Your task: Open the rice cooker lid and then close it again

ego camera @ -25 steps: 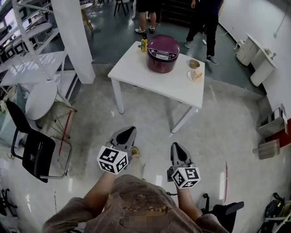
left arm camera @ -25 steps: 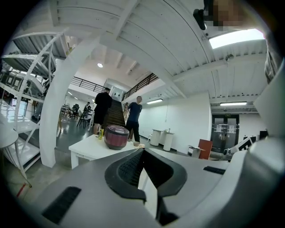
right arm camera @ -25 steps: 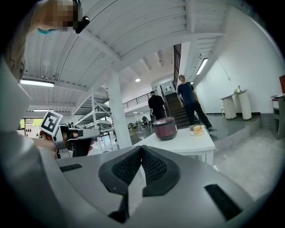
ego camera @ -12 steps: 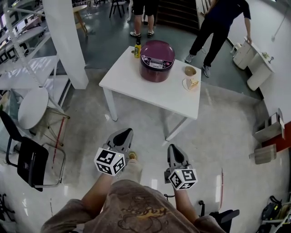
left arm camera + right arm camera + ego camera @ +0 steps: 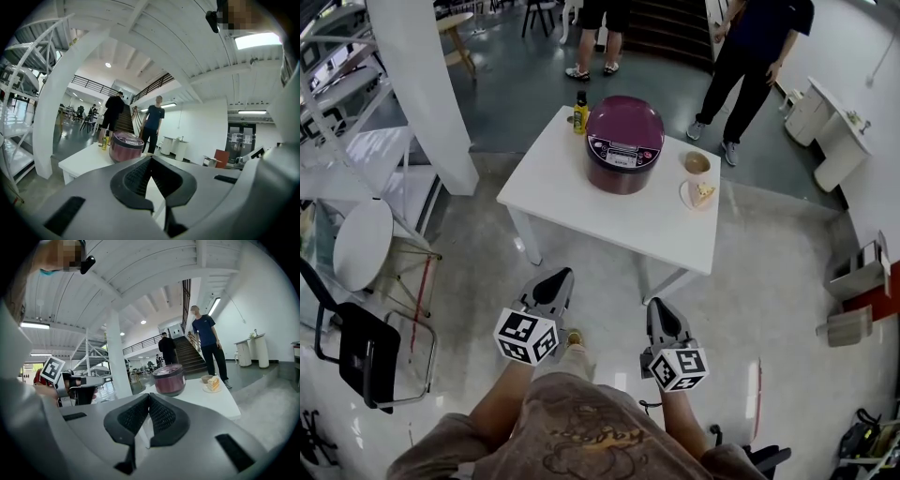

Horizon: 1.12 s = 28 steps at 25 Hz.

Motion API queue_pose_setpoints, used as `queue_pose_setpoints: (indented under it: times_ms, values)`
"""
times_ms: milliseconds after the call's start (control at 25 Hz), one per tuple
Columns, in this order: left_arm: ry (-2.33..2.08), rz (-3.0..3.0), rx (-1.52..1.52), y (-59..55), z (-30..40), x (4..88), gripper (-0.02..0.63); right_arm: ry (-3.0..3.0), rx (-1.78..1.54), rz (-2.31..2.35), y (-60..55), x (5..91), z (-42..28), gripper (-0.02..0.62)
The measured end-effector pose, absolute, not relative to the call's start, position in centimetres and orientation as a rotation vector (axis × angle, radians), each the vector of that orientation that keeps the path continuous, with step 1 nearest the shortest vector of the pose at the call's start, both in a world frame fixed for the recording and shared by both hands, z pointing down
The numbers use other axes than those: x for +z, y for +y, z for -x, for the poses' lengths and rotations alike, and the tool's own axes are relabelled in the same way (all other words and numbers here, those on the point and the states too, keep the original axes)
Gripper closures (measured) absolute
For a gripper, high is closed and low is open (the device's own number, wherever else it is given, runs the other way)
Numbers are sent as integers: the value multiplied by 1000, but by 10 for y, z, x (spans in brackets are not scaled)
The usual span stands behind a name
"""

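Industrial hall: staircase [image 5: 190, 354], white steel racks [image 5: 342, 89]

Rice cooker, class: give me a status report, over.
Left gripper, right gripper: jaws shut, empty, short of the table. Rice cooker lid down, untouched. Bottle and cake plate beside it.

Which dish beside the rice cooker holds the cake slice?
The white plate, nearer the front edge of the table; the brown bowl behind it does not.

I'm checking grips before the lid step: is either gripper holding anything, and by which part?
Nothing is held. The left gripper and right gripper both have jaws together, empty, short of the rice cooker on the table.
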<state>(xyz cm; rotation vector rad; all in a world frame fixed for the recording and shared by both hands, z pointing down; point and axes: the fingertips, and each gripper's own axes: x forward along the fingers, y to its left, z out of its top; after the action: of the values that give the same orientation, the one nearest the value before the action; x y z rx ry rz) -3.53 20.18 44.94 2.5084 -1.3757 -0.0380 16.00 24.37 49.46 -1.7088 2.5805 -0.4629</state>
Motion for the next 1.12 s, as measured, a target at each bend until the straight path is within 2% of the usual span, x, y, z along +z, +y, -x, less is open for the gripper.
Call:
queue_pose_setpoints:
  times_ms: [560,1120]
  values:
    - [-1309,-2544,-34,85,38,442,586,2551,-447,1746,129,484,-150,601]
    - [-1252,-2547,-29,15,26,445,585,2554,-424,1765,63,472,-157,601]
